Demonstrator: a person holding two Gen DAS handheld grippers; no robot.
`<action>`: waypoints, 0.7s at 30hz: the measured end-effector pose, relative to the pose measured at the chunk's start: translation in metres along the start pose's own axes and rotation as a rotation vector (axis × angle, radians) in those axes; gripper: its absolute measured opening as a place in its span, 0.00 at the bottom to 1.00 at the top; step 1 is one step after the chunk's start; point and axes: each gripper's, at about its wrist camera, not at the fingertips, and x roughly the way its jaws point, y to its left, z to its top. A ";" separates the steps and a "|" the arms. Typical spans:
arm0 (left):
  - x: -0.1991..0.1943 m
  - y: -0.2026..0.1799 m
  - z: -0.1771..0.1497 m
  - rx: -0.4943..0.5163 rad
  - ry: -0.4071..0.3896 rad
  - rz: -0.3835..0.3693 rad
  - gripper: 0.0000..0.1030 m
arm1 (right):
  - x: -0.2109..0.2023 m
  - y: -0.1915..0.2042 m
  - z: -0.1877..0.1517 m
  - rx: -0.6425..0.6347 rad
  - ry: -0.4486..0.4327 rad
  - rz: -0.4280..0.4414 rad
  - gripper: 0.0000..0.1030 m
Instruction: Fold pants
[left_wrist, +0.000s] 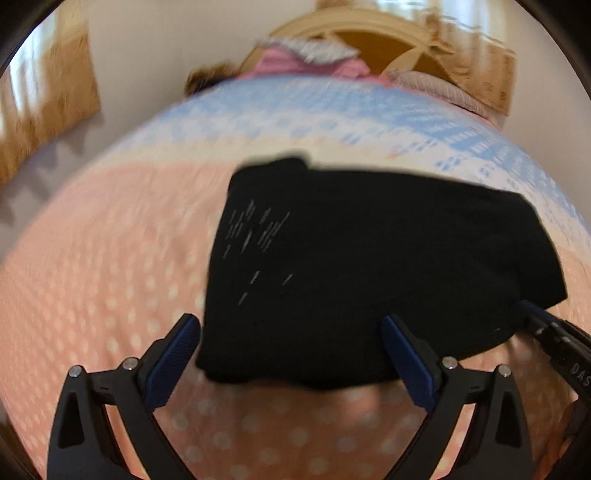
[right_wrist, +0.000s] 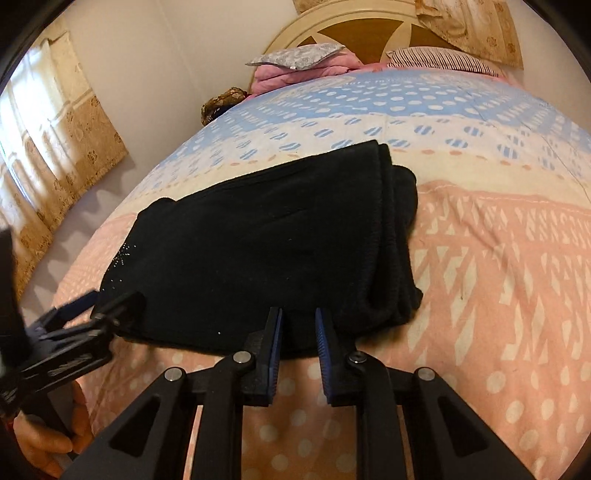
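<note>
Nearest the lens in the left wrist view, the left gripper (left_wrist: 290, 354) stands with its blue-padded jaws spread wide, one on each side of the near edge of the pants (left_wrist: 369, 266), gripping nothing. The pants are black, soft and fleecy, folded into a thick rectangular bundle that lies flat on the bedspread (left_wrist: 110, 277). That cover is pink with pale dots near the pants and turns cream, then blue with white dots, beyond them.

The right wrist view is sharp where the left one is smeared. At its left edge, beside the pants, are the left gripper and a hand (right_wrist: 44, 439) on its handle. The right gripper (right_wrist: 298, 332) has its jaws drawn narrow at the pants' near edge; whether the pads pinch the cloth I cannot tell. This view alone shows the stacked folded layers along the bundle's right side.

Beyond the pants are pink bedding with a grey patterned pillow (right_wrist: 295, 55), a striped pillow (right_wrist: 443, 59) and a curved cream headboard (right_wrist: 343, 18). Gold flowered curtains (right_wrist: 62, 147) hang left of the pants.
</note>
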 end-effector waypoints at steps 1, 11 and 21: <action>0.002 0.009 0.000 -0.045 0.016 -0.041 0.99 | 0.000 0.000 0.000 0.002 -0.002 0.004 0.18; -0.008 0.007 -0.013 0.001 0.039 0.004 1.00 | -0.002 -0.006 -0.001 0.024 -0.008 0.037 0.20; -0.032 0.004 -0.049 0.046 0.028 0.063 1.00 | -0.042 -0.005 -0.042 0.142 -0.020 0.084 0.43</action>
